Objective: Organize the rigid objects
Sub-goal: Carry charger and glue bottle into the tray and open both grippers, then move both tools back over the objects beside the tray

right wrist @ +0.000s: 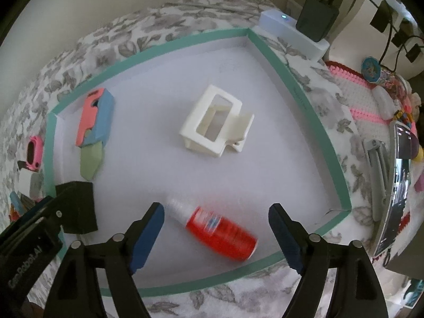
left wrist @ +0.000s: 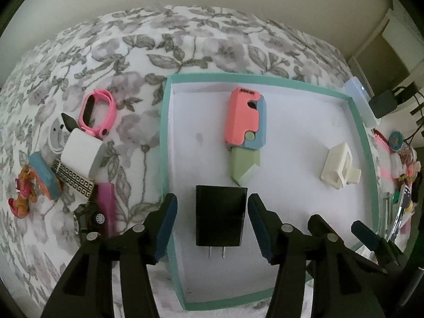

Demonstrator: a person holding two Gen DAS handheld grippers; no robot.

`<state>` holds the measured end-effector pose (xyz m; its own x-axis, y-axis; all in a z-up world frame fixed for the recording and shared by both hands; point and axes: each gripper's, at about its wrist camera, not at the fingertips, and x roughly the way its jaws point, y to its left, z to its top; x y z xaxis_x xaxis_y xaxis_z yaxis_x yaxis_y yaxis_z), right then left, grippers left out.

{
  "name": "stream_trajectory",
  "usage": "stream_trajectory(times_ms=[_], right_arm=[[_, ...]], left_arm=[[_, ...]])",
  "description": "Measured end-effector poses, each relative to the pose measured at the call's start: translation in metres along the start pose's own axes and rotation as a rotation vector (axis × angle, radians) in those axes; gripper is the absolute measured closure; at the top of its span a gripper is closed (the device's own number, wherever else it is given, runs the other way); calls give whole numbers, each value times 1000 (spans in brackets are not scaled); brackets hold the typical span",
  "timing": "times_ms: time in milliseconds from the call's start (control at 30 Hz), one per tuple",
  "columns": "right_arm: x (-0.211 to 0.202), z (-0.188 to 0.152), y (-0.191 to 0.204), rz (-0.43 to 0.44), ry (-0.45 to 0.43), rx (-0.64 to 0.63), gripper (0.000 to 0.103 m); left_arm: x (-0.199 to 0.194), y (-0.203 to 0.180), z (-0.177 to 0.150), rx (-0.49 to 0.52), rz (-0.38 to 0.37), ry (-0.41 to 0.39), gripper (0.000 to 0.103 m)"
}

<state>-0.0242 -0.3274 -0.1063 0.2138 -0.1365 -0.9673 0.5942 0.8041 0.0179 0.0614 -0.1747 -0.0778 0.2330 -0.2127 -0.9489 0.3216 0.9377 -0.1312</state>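
Observation:
A teal-rimmed box [left wrist: 165, 137] with a white floor lies on the floral bedspread. Inside it are a pink-blue-green toy knife [left wrist: 245, 132], a white hair clip [left wrist: 339, 168] and a black plug adapter [left wrist: 220, 216]. My left gripper [left wrist: 212, 225] is open, its fingers either side of the adapter without touching it. In the right wrist view the box [right wrist: 312, 122] also holds a red bottle with a white tip [right wrist: 220, 229], blurred. My right gripper [right wrist: 216, 238] is open with the bottle between its fingers. The hair clip [right wrist: 214, 127], knife [right wrist: 94, 129] and adapter [right wrist: 79, 204] show there too.
Left of the box lie a pink watch [left wrist: 96, 112], a white charger cube [left wrist: 82, 156], a patterned bar [left wrist: 74, 182], a pink comb [left wrist: 107, 206], a toy car [left wrist: 88, 216] and small figures [left wrist: 22, 193]. Right of the box are a phone [right wrist: 394, 185], hair clips [right wrist: 376, 169] and a white device [right wrist: 291, 33].

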Motion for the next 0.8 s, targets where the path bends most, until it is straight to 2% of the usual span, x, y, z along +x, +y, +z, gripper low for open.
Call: stream_trajectory(times_ms=[367,467,667,733,800], right_arm=[[-16,7,2,8,-43,-5,16],[-20,4,5,8,-49,-10,16],[-21,-1,13,15,-64,-29,11],[-19,1,14,15,-71,-38,4],[-19,1,16,10,-78,-48,1]], left_arm=[[-17,1,3,-17,4,-70,45],[-18,5,5,-33,13,-82,19],[-22,19,7,-78,39,-114,18],[-22,25,8,-92,55,-123,15],[-22,31,8,-112,65,-133,11]])
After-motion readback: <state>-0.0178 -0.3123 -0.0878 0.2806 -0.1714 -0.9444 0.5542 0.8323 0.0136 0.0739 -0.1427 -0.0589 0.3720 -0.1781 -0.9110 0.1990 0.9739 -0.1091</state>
